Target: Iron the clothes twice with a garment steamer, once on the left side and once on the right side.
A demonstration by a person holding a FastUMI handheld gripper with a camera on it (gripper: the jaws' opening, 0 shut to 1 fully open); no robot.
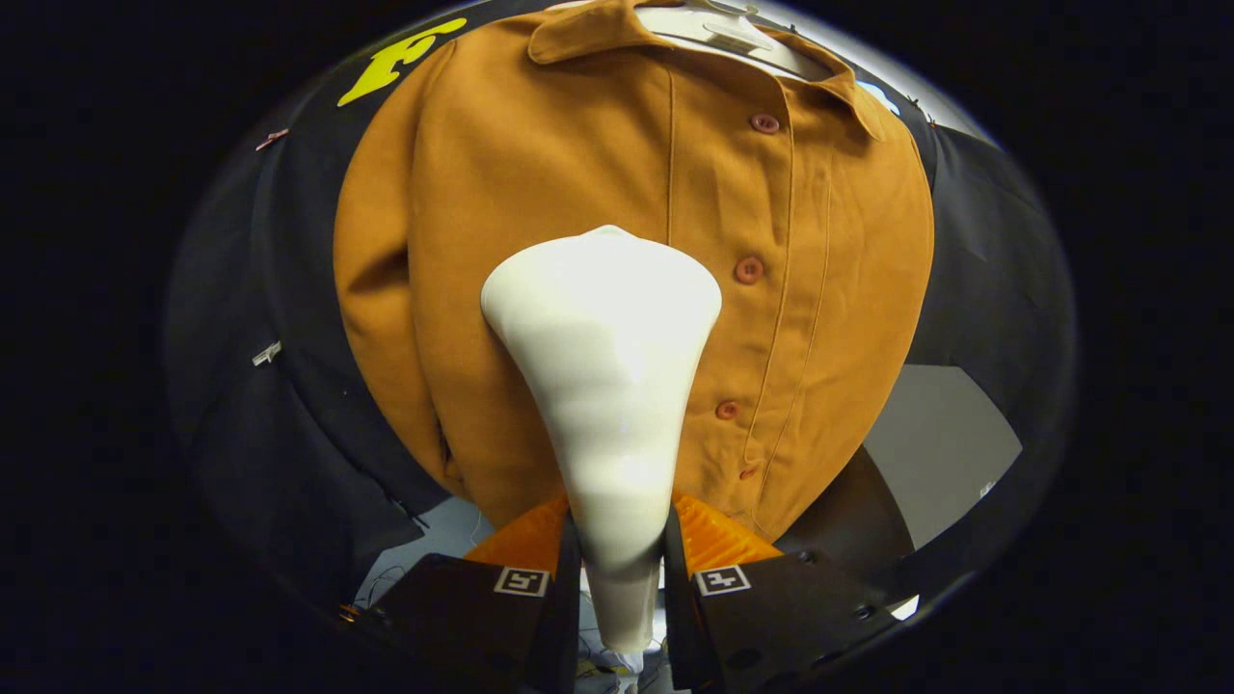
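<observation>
A brown-orange button-up shirt [540, 193] hangs on a white hanger [718, 34] against the booth's black wall. A white garment steamer [607, 366] rises from between my fingers, its narrow handle clamped by both of them and its wide head up against the shirt's front, left of the button placket [750, 270]. My gripper [622, 540] is shut on the steamer's handle. The steamer head hides the cloth behind it, so contact with the shirt cannot be confirmed.
Black cloth [270, 366] surrounds the shirt on both sides. A grey floor patch [940, 453] shows below the shirt's right hem, and a pale strip with thin cables [434, 540] lies below its left hem.
</observation>
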